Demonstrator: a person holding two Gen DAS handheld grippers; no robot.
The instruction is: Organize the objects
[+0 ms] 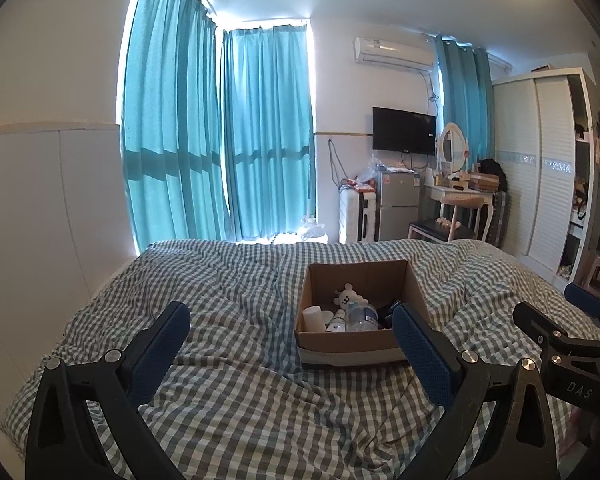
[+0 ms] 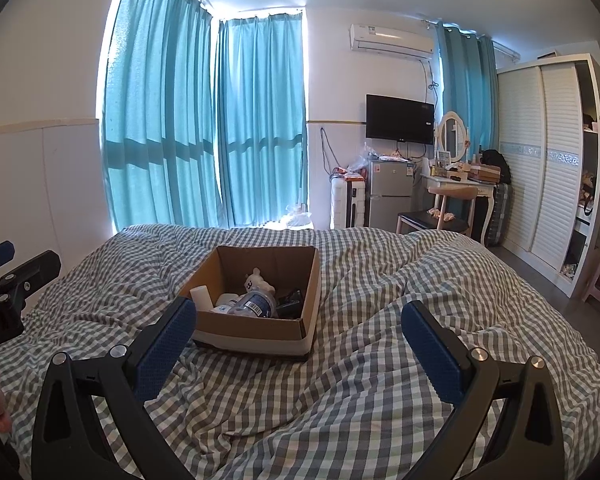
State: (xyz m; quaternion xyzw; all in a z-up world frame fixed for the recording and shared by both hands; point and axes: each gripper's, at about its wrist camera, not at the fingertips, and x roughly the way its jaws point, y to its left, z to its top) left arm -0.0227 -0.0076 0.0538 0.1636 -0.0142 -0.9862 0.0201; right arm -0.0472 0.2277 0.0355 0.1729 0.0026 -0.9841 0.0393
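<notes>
The box (image 1: 356, 308) is sitting open on the checked quilt (image 1: 240, 392), lower centre-right of the left view and centre-left of the right view (image 2: 260, 300). Inside it a plastic bottle (image 2: 256, 304) is lying on its side, with a small white toy (image 1: 346, 298) behind it, a white tube (image 1: 314, 317) at the left end, and some dark items at the right end too small to make out.

You are holding your left gripper (image 1: 292, 344) spread wide and empty above the quilt, its right finger (image 1: 424, 356) overlapping the box's near right corner in that view. Your right gripper (image 2: 300, 344) is gaping wide as well, pinching nothing; its left finger (image 2: 166, 344) is crossing the box's near left corner in its view. Each gripper is showing at the edge of the other's view.

Beyond the bed, teal curtains (image 1: 220, 132) are hanging across the upper left, a TV (image 1: 404, 130) is hanging on the wall at centre right, and a white wardrobe (image 1: 540, 160) is standing at far right.
</notes>
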